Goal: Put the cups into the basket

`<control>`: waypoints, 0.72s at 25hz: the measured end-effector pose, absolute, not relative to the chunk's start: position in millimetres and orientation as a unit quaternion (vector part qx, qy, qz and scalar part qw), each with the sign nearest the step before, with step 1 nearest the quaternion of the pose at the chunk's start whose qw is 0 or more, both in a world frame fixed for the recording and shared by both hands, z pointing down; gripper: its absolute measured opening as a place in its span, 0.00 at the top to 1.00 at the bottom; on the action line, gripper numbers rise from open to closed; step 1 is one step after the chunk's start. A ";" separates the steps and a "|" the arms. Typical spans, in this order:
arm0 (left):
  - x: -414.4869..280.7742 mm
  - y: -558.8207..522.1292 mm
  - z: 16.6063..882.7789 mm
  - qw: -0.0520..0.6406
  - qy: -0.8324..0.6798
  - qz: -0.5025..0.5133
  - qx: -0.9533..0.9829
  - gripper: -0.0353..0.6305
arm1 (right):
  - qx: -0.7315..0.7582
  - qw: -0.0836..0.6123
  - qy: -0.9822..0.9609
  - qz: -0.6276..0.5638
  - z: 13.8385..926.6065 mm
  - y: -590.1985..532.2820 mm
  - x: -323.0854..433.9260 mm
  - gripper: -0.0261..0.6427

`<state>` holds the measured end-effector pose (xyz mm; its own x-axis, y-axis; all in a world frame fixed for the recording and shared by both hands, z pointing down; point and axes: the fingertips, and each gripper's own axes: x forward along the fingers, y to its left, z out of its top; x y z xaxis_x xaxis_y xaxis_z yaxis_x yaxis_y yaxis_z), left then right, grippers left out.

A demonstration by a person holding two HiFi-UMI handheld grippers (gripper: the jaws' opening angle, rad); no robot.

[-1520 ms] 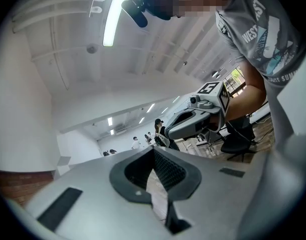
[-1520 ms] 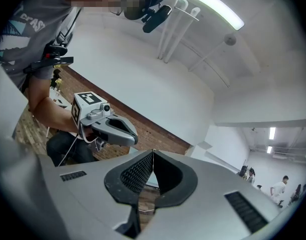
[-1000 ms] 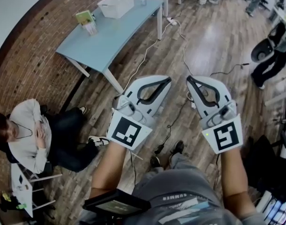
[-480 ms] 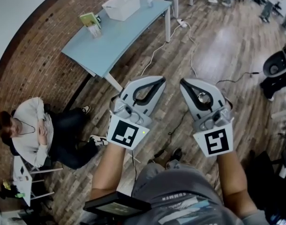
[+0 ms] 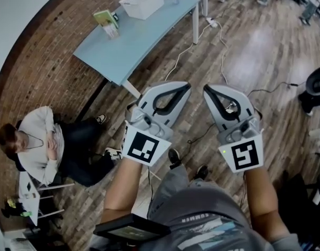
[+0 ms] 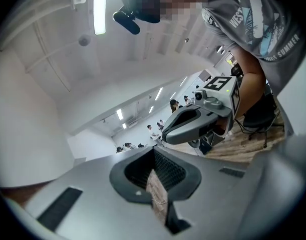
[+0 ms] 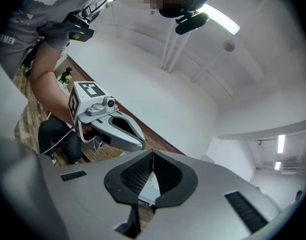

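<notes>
Your left claw (image 5: 186,86) and right claw (image 5: 207,89) are both clenched, empty, side by side above the floor (image 5: 254,51). The basket (image 5: 142,1) sits on the worktop (image 5: 123,51), well ahead of your left claw.

Pale grey tongs (image 5: 185,87) (image 5: 207,88), seemingly grey printed T-shirt (image 5: 201,216)

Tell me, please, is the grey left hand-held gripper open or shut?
Shut: the grey left hand-held gripper has its jaw tips touching, with nothing held between them.
</notes>
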<state>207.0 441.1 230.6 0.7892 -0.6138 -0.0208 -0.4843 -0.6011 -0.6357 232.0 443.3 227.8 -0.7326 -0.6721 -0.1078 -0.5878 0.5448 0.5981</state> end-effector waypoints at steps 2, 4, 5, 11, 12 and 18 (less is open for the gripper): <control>197.0 428.7 232.2 0.323 0.305 -0.099 -0.890 0.95 | 0.364 0.071 -0.876 -0.309 231.2 430.7 222.5 0.94; 187.3 413.9 231.8 0.322 0.301 -0.094 -0.893 0.95 | 0.369 0.078 -0.874 -0.307 232.2 417.2 214.3 0.94; 182.1 405.8 230.6 0.320 0.300 -0.091 -0.894 0.95 | 0.371 0.080 -0.873 -0.306 231.1 410.1 210.0 0.94; 152.8 357.9 221.8 0.319 0.280 -0.062 -0.903 0.95 | 0.396 0.100 -0.860 -0.306 223.7 362.7 186.6 0.94; 147.6 349.9 221.0 0.318 0.277 -0.055 -0.905 0.95 | 0.399 0.103 -0.858 -0.308 224.0 355.4 181.4 0.94; 120.3 312.8 222.5 0.314 0.262 -0.037 -0.912 0.95 | 0.421 0.112 -0.849 -0.299 222.7 321.9 154.8 0.94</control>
